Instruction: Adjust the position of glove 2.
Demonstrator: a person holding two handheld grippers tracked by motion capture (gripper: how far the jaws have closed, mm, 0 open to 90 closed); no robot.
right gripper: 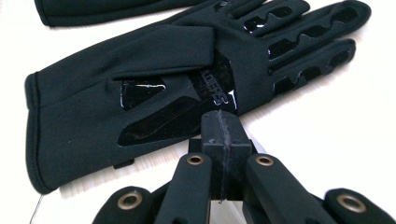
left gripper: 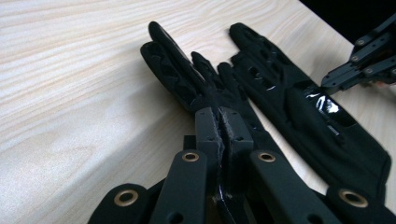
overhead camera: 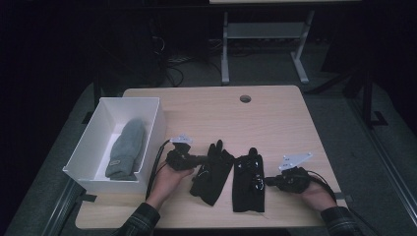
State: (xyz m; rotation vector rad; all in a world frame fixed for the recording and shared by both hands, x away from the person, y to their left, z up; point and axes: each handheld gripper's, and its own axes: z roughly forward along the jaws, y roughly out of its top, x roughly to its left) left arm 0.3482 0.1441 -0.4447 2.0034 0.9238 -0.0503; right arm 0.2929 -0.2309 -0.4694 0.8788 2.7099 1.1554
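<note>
White box at table's left edge, grey mitten inside, likely sorted away. Left gripper pinched shut on left black glove, likely to lift it. Right black glove flat beside. Right gripper shut, empty, tips at glove's edge. Pale wood table; room dim.

Two gloves lie side by side at the lower centre of the bench: left glove, right glove. At frame left, a box holds a mitten.
</note>
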